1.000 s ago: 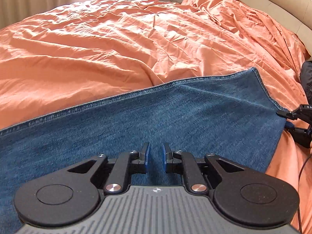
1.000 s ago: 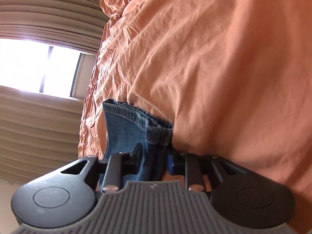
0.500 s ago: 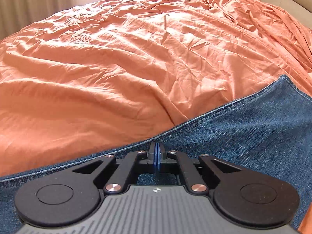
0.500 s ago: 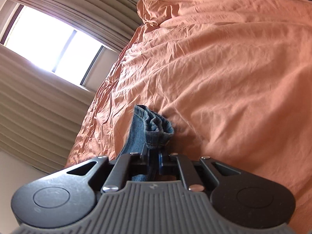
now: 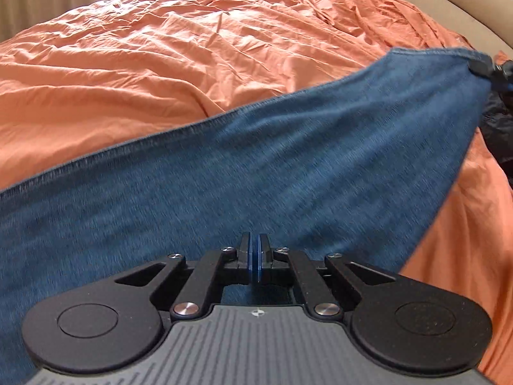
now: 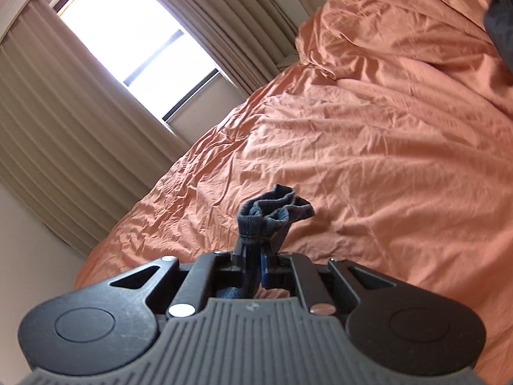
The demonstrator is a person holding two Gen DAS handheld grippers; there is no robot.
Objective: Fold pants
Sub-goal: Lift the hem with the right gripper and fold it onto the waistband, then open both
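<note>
Left wrist view: the pants, blue denim, stretch as a broad sheet across the orange bedsheet of the bed, their far corner lifted at upper right, where the right gripper pinches it at the frame edge. The left gripper sits low over the denim with its 2 fingers clenched together; whether fabric lies between the blue pads cannot be told here. Right wrist view: the right gripper, rolled so the room appears tilted, has its fingers clenched on a bunched hem of the pants, which stands up beyond the tips. Only this view shows the window and beige curtains; only the left view shows the full spread of denim.
</note>
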